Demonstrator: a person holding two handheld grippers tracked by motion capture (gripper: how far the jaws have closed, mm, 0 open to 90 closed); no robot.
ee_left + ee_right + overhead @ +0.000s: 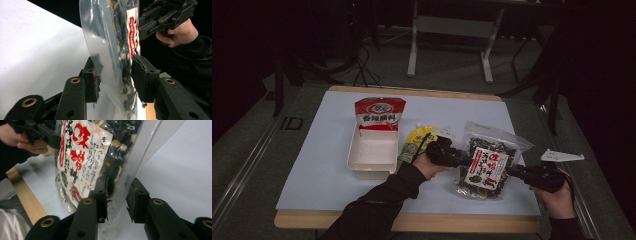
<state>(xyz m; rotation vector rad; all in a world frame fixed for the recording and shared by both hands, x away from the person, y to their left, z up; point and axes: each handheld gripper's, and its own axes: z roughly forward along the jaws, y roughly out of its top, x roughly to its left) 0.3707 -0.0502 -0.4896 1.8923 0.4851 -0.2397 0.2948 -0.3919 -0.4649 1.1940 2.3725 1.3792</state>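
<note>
A clear bag of dark dried seaweed (486, 162) with a white and red label lies at the table's front right, between my two grippers. My left gripper (460, 159) grips its left edge. In the left gripper view the bag (112, 37) runs edge-on between the jaws, and both pads press on it where my left gripper (113, 68) closes. My right gripper (513, 170) holds the bag's right edge. In the right gripper view the bag (85, 152) has its clear seam pinched inside my right gripper (117, 193).
A white tray (362, 167) stands left of centre with a red sachet (380, 114) leaning at its far end. A yellow-green pouch (414, 142) lies between the tray and my left hand. The white board's wooden front edge (412, 222) is close to the bag.
</note>
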